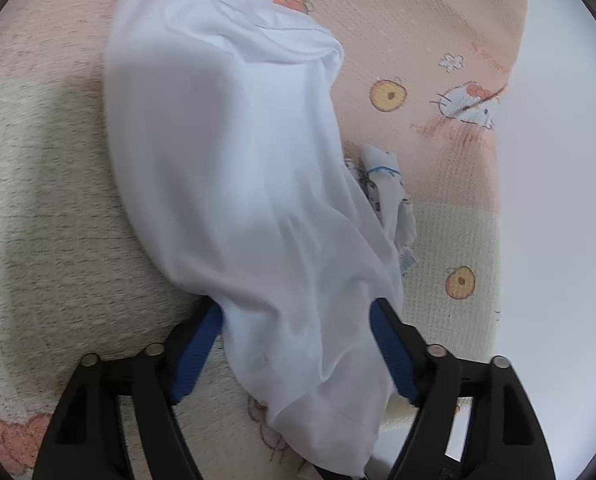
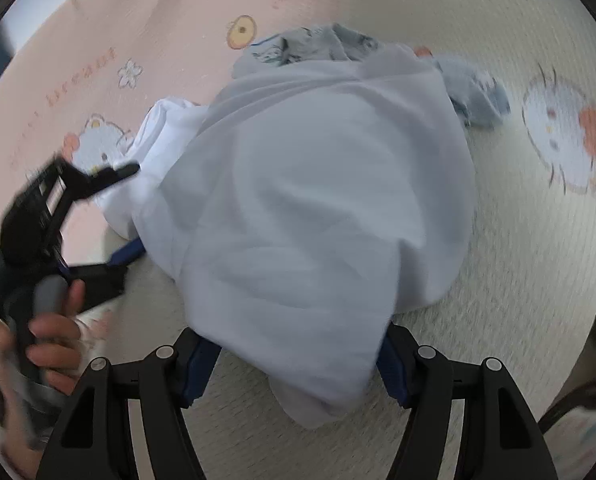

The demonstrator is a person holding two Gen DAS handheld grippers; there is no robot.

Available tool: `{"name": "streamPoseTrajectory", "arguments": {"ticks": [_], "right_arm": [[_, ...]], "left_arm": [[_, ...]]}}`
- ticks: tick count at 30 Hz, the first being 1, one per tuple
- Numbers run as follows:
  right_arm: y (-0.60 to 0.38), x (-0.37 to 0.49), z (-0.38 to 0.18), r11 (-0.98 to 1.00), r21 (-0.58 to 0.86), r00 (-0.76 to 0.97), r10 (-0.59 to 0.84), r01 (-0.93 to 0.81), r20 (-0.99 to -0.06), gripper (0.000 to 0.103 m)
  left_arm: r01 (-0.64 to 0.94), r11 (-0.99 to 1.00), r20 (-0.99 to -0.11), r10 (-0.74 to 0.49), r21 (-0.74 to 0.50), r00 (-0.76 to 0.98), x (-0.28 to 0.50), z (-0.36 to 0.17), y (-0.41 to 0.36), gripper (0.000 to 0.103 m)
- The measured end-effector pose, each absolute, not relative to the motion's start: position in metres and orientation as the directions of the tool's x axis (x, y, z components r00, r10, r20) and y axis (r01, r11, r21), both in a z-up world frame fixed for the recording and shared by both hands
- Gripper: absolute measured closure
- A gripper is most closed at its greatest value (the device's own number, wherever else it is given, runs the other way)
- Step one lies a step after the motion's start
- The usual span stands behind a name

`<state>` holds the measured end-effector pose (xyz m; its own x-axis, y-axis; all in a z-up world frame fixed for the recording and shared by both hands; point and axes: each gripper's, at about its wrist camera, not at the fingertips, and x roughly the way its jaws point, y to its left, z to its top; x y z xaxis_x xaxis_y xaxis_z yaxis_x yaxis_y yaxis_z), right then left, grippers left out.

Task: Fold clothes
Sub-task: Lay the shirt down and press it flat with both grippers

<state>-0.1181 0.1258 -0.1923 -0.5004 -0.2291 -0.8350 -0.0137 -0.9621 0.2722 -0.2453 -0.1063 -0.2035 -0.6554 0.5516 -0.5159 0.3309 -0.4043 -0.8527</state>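
Both hand-held grippers, left (image 1: 298, 344) and right (image 2: 298, 364), stand wide open astride the white garment (image 1: 234, 168) on the mat (image 1: 50, 200).

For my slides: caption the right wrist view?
White garment draped between open right gripper on a cartoon-print mat, left gripper alongside.

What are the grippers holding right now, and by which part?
Cannot be told: the white garment lies bunched between the wide fingers of left gripper and right gripper, grip unclear.
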Motion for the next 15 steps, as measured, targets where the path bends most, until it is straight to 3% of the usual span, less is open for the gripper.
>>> {"name": "streamPoseTrajectory", "arguments": {"ticks": [7, 13, 14, 15], "right_arm": [[0.117, -0.128, -0.194, -0.995, 0.062, -0.519, -0.093, 0.077, -0.85, 0.035], [0.124, -0.131, -0.197, -0.995, 0.068, -0.529, -0.099, 0.079, -0.843, 0.034], [0.126, -0.132, -0.196, -0.994, 0.081, -0.531, -0.108, 0.075, -0.84, 0.036], [0.129, -0.133, -0.196, -0.994, 0.09, -0.533, -0.113, 0.069, -0.838, 0.047]], "left_arm": [[0.275, -0.516, -0.552, 0.522, -0.811, -0.65, -0.25, -0.194, -0.093, 0.017], [0.262, -0.586, -0.587, 0.476, -0.767, -0.655, -0.251, -0.189, -0.084, 0.018], [0.272, -0.6, -0.603, 0.461, -0.753, -0.652, -0.251, -0.188, -0.082, 0.022], [0.288, -0.619, -0.625, 0.439, -0.731, -0.645, -0.251, -0.187, -0.08, 0.026]]}}
